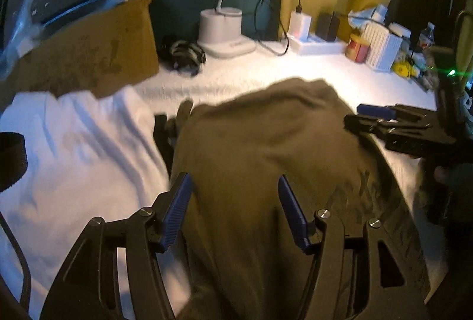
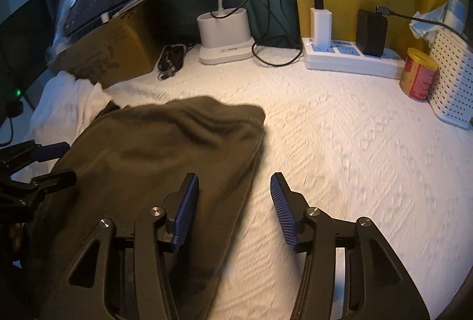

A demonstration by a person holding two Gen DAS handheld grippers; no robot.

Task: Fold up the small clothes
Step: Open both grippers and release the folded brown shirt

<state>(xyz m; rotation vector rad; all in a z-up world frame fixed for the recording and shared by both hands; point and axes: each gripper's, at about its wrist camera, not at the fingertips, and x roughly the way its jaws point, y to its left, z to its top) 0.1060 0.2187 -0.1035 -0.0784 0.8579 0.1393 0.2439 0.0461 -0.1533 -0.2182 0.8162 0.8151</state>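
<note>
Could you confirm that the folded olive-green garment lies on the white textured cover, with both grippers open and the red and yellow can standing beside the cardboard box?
Not quite: the red and yellow can stands beside the white perforated basket, as the right wrist view shows. The rest holds: the olive-green garment lies on the white textured cover, and the left gripper and right gripper are open.

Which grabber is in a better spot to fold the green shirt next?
Probably the left gripper: its open jaws sit right over the olive garment. The right gripper is open too, but at the garment's edge, mostly over the white cover.
</note>
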